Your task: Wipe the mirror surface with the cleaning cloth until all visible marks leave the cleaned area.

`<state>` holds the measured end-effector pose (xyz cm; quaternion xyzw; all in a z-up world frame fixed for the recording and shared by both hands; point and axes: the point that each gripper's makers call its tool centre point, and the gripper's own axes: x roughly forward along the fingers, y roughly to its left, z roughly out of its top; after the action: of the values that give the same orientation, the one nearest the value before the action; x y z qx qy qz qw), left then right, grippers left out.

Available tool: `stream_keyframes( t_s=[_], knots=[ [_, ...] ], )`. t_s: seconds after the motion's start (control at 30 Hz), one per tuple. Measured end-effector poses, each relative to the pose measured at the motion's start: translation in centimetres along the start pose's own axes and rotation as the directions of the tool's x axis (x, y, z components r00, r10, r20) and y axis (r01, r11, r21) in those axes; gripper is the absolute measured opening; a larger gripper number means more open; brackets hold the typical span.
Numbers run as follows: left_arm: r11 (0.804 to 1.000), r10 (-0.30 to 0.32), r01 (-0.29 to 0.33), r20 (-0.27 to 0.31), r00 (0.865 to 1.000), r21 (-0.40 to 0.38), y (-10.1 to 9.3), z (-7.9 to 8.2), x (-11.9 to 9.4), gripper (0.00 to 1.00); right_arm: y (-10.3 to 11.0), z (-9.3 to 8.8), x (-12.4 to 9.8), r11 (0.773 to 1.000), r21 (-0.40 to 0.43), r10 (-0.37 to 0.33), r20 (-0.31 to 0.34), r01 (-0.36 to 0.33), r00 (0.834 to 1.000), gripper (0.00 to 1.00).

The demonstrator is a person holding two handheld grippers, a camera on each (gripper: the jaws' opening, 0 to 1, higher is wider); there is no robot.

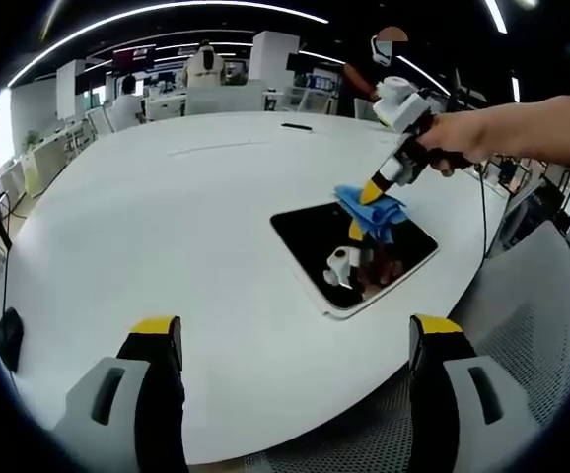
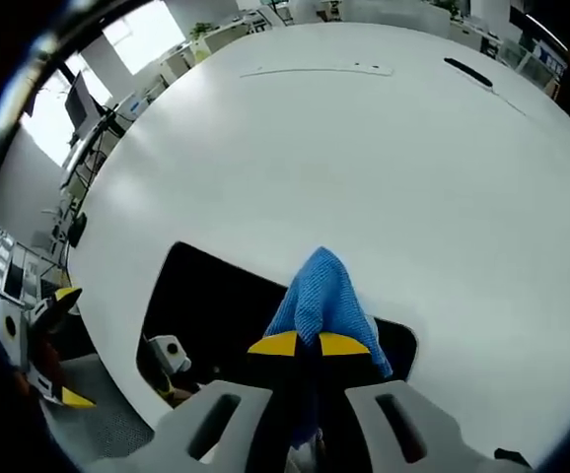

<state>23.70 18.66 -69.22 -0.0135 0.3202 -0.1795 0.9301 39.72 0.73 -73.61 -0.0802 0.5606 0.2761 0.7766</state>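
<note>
A dark rectangular mirror [image 1: 317,239] with a white rim lies flat on the white table [image 1: 167,217], near its right edge. A blue cleaning cloth [image 1: 373,209] rests on the mirror's far right part, and my right gripper [image 1: 371,190], held by a hand, is shut on it. In the right gripper view the cloth [image 2: 320,296] bunches up between the yellow-tipped jaws of the right gripper [image 2: 310,344], pressed on the mirror [image 2: 211,305]. My left gripper [image 1: 300,335] stands open over the table's near edge, well short of the mirror, holding nothing.
A black pen-like thing [image 1: 296,126] lies far back on the table. Chairs [image 1: 532,305] stand to the right of the table. People and desks are in the background. The left gripper [image 2: 53,345] shows at the left edge of the right gripper view.
</note>
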Motion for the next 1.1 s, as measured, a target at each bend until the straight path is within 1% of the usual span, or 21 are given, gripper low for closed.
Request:
stream_keyframes(
  t_s=[0.1,0.2,0.4,0.53,0.63,0.7,1.1],
  knots=[
    [0.999,0.025,-0.025,0.033,0.999,0.021,0.3,0.7,-0.2,0.97,0.4,0.2,0.2,1.000,-0.001,0.005,-0.003,-0.005,1.000,0.00],
    [1.000,0.004,-0.004,0.008,1.000,0.003,0.0,0.2,-0.1,0.96,1.2,0.3,0.2,1.000,-0.011,0.012,-0.002,-0.012,1.000,0.00],
    [1.000,0.006,-0.006,0.016,1.000,0.005,0.1,0.3,-0.1,0.95,2.7,0.7,0.7,0.999,-0.033,0.018,-0.006,-0.018,1.000,0.00],
    [1.000,0.011,-0.011,0.032,0.999,0.005,0.3,0.6,-0.1,0.94,3.6,1.1,1.0,0.999,-0.049,0.022,-0.017,-0.023,1.000,0.00],
    [1.000,0.003,-0.003,0.018,1.000,0.001,0.1,0.3,-0.1,0.93,4.2,1.3,1.2,0.998,-0.045,0.033,-0.022,-0.033,0.999,0.00],
    [1.000,0.003,-0.003,0.023,1.000,-0.003,0.2,0.4,-0.1,0.94,4.8,1.5,1.5,0.998,-0.057,0.037,-0.025,-0.038,0.999,0.00],
    [1.000,-0.001,0.002,0.015,1.000,-0.013,0.1,0.3,0.0,0.96,7.2,2.4,2.4,0.995,-0.087,0.055,-0.024,-0.057,0.998,0.00]
  ],
)
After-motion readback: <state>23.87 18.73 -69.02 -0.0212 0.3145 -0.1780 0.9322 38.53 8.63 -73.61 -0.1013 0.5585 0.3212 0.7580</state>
